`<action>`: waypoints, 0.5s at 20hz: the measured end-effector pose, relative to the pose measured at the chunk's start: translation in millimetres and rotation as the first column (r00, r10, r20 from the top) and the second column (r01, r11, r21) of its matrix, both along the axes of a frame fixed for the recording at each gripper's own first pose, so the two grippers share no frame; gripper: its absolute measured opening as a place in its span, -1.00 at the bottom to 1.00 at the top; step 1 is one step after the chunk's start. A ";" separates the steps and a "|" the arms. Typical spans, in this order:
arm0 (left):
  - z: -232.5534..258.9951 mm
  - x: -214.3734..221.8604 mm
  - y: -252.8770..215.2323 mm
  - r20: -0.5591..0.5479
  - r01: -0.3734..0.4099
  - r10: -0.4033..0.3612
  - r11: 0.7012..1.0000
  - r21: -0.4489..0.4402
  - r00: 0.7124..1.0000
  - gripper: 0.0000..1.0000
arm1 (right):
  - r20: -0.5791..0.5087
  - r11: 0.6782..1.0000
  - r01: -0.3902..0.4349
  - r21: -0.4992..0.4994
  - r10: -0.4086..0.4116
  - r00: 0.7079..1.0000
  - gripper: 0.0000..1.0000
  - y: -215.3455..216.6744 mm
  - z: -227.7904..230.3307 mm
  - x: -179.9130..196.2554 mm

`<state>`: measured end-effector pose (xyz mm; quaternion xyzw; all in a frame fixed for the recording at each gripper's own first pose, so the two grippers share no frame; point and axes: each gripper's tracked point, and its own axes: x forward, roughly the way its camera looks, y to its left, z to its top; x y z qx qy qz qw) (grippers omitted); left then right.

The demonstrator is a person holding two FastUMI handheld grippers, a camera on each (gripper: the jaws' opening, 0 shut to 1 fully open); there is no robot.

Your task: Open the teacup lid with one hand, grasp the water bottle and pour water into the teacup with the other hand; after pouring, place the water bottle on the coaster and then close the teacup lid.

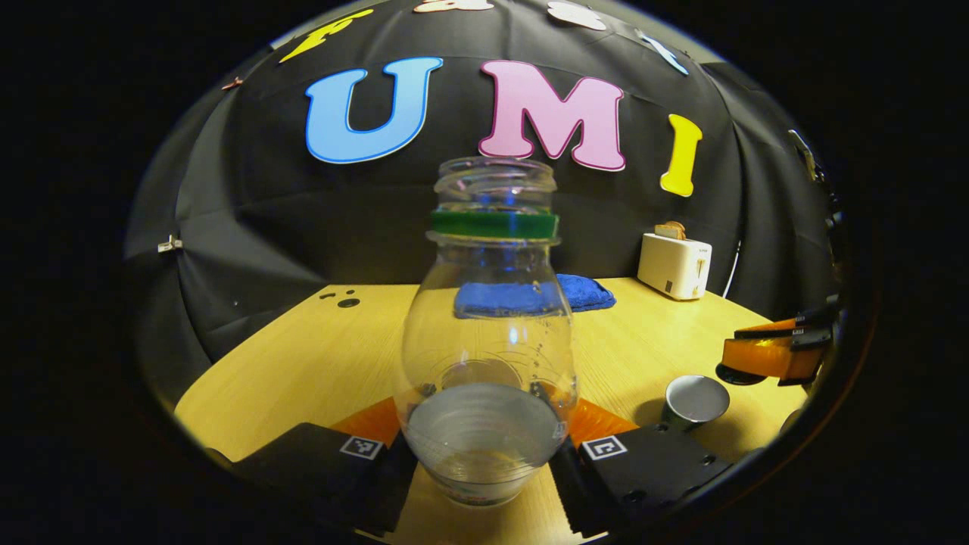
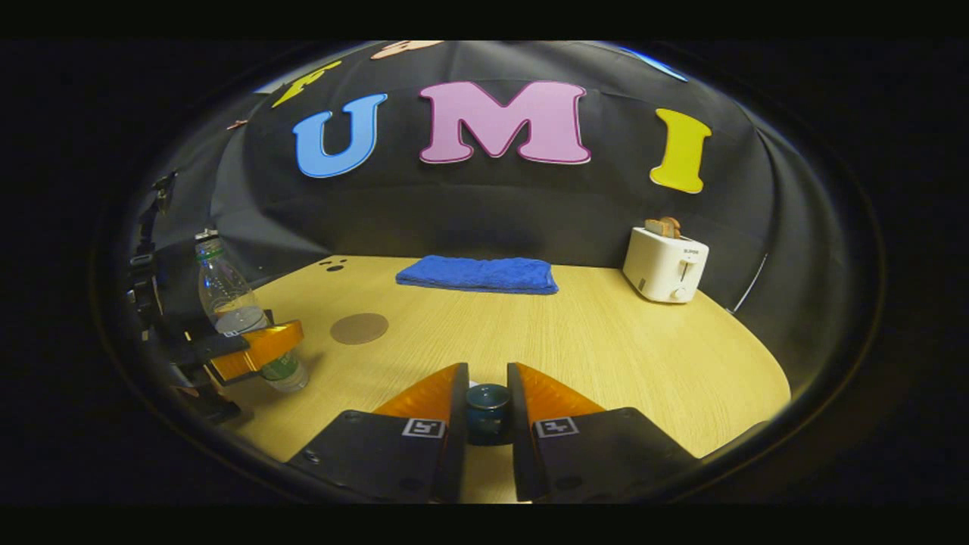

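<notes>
1. the surface (image 2: 606, 341) is big and wooden, with a blue towel (image 2: 477, 274) and a white toaster (image 2: 665, 265) far at the back, out of the way.
2. the bottle (image 1: 488, 341) stands up straight with no cap on, a little water low inside. the left claw (image 1: 484, 446) squeezes it from both sides down low, i think so it can be lifted and tipped.
3. the cup (image 1: 695, 401) sits open on the surface, off to the bottle's right, ready for water.
4. the coaster (image 2: 359, 328) is a flat round spot near the bottle, waiting for it.
5. the lid (image 2: 488, 405) is small and dark. the right claw (image 2: 488, 409) is pinched on it and looks to hold it just off the surface, level and pointing forward, well apart from the cup so nothing blocks the pour.
</notes>
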<state>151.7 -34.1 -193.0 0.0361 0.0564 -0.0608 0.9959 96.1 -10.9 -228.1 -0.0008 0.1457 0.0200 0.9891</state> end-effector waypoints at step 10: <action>13.9 17.9 -37.2 0.065 0.044 -0.121 0.727 0.685 0.991 0.55 | 0.018 0.998 0.062 -0.017 -0.062 0.998 -0.43 -55.0 13.0 -8.7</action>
